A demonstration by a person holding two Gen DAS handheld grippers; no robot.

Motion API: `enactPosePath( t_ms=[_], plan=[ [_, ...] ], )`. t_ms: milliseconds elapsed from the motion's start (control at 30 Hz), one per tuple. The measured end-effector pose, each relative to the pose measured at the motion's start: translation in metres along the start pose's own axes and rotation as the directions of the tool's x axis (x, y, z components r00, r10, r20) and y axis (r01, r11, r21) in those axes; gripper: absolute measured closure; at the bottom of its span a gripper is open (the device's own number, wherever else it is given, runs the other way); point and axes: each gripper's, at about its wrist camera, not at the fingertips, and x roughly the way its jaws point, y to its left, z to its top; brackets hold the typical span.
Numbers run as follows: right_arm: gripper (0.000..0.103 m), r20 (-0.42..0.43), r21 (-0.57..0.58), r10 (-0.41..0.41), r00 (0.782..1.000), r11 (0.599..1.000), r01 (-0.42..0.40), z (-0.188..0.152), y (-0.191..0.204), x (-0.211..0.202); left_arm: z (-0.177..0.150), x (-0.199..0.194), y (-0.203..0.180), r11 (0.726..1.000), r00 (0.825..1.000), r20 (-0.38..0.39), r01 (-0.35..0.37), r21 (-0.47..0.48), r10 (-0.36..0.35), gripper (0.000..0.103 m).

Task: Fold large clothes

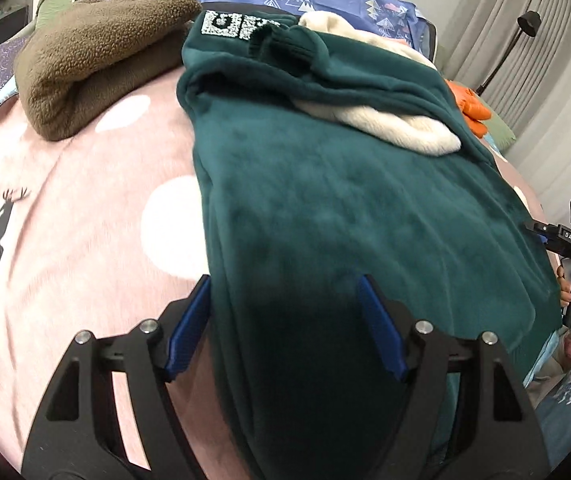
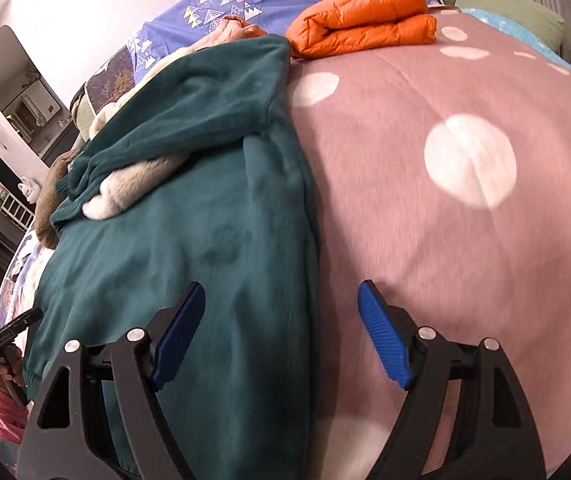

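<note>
- Left wrist view: the left gripper point(image 1: 285, 312) hangs with its blue pads spread wide, pinching nothing, over the near left edge of the green fleece garment point(image 1: 325, 208). The garment lies flat on the pink dotted bedspread point(image 1: 85, 220), with a cream lining point(image 1: 397, 128) showing and a brown fleece point(image 1: 97, 60) folded beside it.
- Right wrist view: the right gripper point(image 2: 281, 320) is spread too and empty, straddling the garment's right edge point(image 2: 205, 240). An orange jacket point(image 2: 365, 20) lies folded further up the bed.

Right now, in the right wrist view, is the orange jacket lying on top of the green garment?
No: the folded orange jacket lies on the pink spotted blanket, beside the far corner of the green garment.
</note>
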Motion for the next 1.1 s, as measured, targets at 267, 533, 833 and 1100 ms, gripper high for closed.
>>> enactPosePath(
  t_ms=[267,533,833,1100],
  plan=[
    [0.023,0.018,0.002,0.043,0.999,0.999,-0.043,-0.036,0.000,-0.023,-0.027,-0.020,-0.002,0.999,0.999,0.023,0.046,-0.026,-0.045,0.028],
    [0.024,0.025,0.026,0.169,0.985,0.985,-0.170,-0.067,0.003,-0.047,-0.058,-0.044,-0.011,0.991,0.992,0.030,0.121,-0.060,-0.119,0.030],
    [0.035,-0.018,0.042,0.272,0.962,0.962,-0.271,-0.059,0.014,-0.023,-0.043,-0.023,-0.014,0.988,0.988,0.033,0.149,-0.046,-0.148,0.034],
    [0.047,-0.022,0.039,0.285,0.958,0.958,-0.284,-0.083,0.009,-0.042,-0.057,-0.032,-0.009,0.987,0.990,0.044,0.140,-0.074,-0.137,0.059]
  ],
)
